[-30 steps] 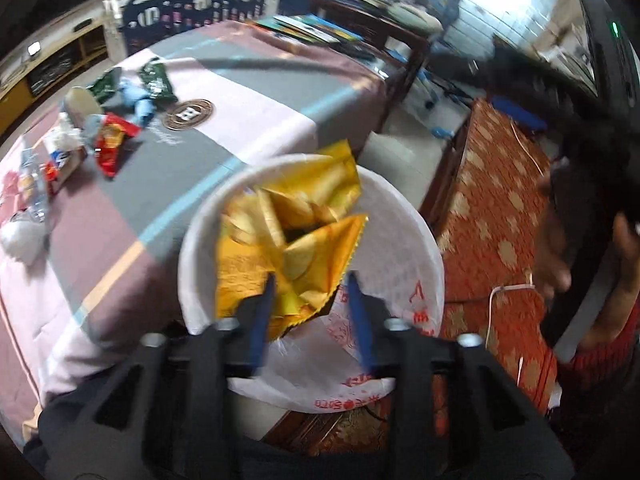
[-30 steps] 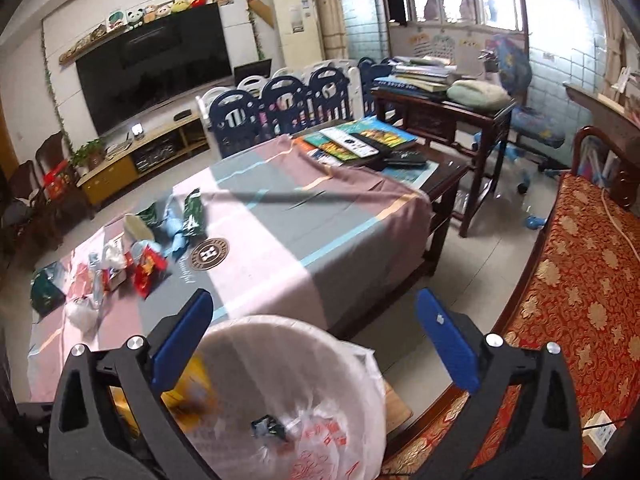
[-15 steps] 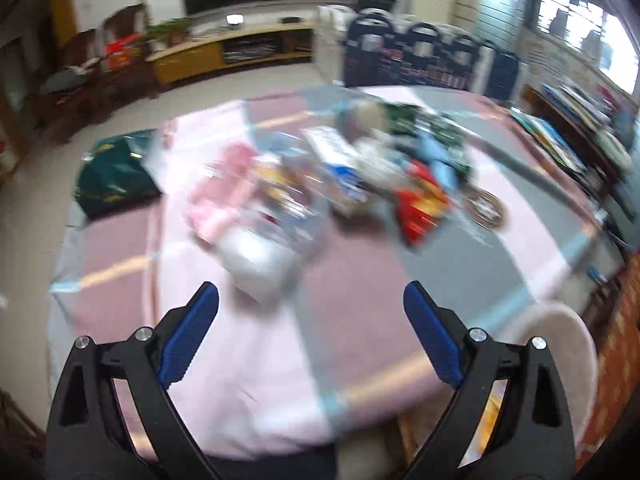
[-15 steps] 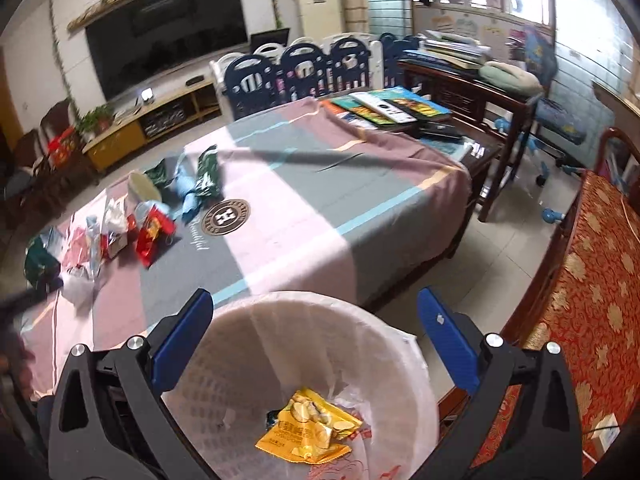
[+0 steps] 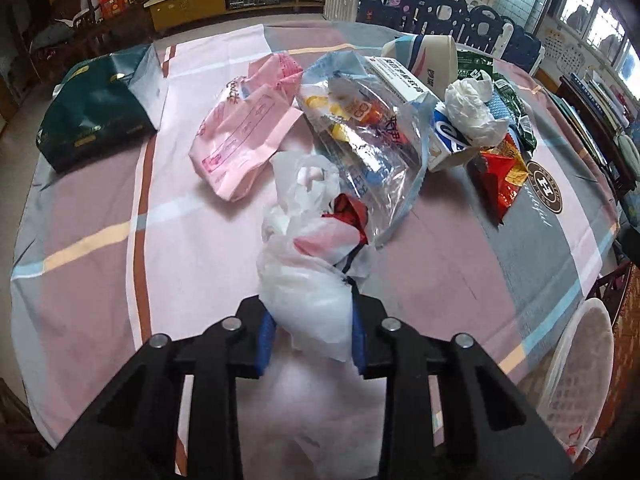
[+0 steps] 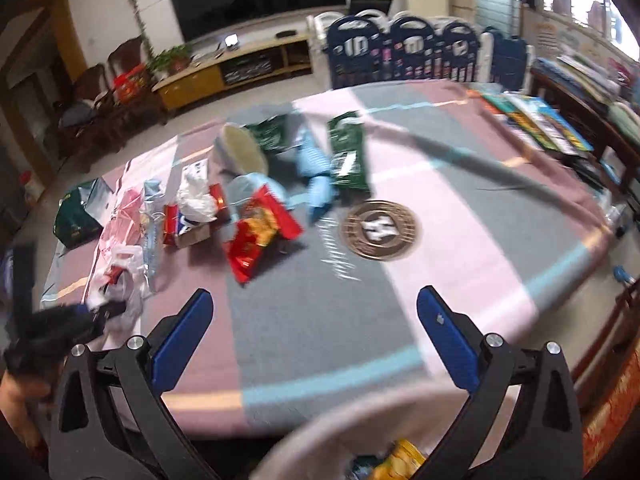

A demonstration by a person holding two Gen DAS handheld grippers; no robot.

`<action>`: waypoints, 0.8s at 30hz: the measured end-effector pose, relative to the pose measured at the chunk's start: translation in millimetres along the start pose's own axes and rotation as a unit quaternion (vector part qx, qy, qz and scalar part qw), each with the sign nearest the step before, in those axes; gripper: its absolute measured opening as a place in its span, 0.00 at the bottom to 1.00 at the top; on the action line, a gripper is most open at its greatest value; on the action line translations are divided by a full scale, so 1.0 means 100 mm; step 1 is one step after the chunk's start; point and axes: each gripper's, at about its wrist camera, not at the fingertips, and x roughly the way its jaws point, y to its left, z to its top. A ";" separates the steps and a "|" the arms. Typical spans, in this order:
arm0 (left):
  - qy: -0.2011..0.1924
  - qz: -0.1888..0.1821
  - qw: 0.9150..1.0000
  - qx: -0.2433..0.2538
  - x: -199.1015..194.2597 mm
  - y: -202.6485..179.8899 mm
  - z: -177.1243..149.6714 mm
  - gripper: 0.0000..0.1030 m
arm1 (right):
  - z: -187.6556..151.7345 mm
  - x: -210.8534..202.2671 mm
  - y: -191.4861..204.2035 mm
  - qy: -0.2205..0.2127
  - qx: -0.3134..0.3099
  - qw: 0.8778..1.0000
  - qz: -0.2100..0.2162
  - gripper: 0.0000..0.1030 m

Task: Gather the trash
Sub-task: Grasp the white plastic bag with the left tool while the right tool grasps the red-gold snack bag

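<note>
A pile of trash lies on the striped tablecloth (image 5: 192, 264). Nearest to me in it is a crumpled white plastic bag (image 5: 308, 280) with a red scrap poking out. My left gripper (image 5: 312, 320) points down at this bag; its jaws are closing, and the blue pads squeeze the bag's near end. The right wrist view shows that gripper (image 6: 100, 312) and the bag (image 6: 124, 276) at the far left. My right gripper (image 6: 314, 296) hangs open and empty above the table's near edge. Below it is the white bin (image 6: 360, 420), with a yellow wrapper (image 6: 404, 454) inside.
Behind the bag lie a clear bag of wrappers (image 5: 368, 132), a pink bag (image 5: 244, 128), a dark green bag (image 5: 96, 108), a red snack bag (image 6: 256, 236), green packets (image 6: 348, 152) and a crumpled tissue (image 5: 472, 108). The bin (image 5: 580, 360) stands off the table's right corner.
My left gripper let the yellow wrapper fall into the bin, swung over to the table, opened wide and closed on the white bag. My right gripper moved from over the bin toward the table, still open.
</note>
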 end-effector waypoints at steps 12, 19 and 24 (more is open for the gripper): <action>-0.069 -0.023 0.996 -0.059 -0.78 0.27 -0.49 0.25 | 0.32 1.06 0.64 0.052 -0.066 0.996 -0.034 0.73; -0.092 -0.009 0.994 -0.061 -1.04 0.28 -0.63 0.25 | 0.15 0.79 0.66 0.061 -0.079 0.995 -0.013 0.36; -0.122 -0.005 0.991 -0.054 -1.29 0.17 -0.71 0.25 | -0.09 0.22 0.64 0.041 -0.076 0.996 0.008 0.36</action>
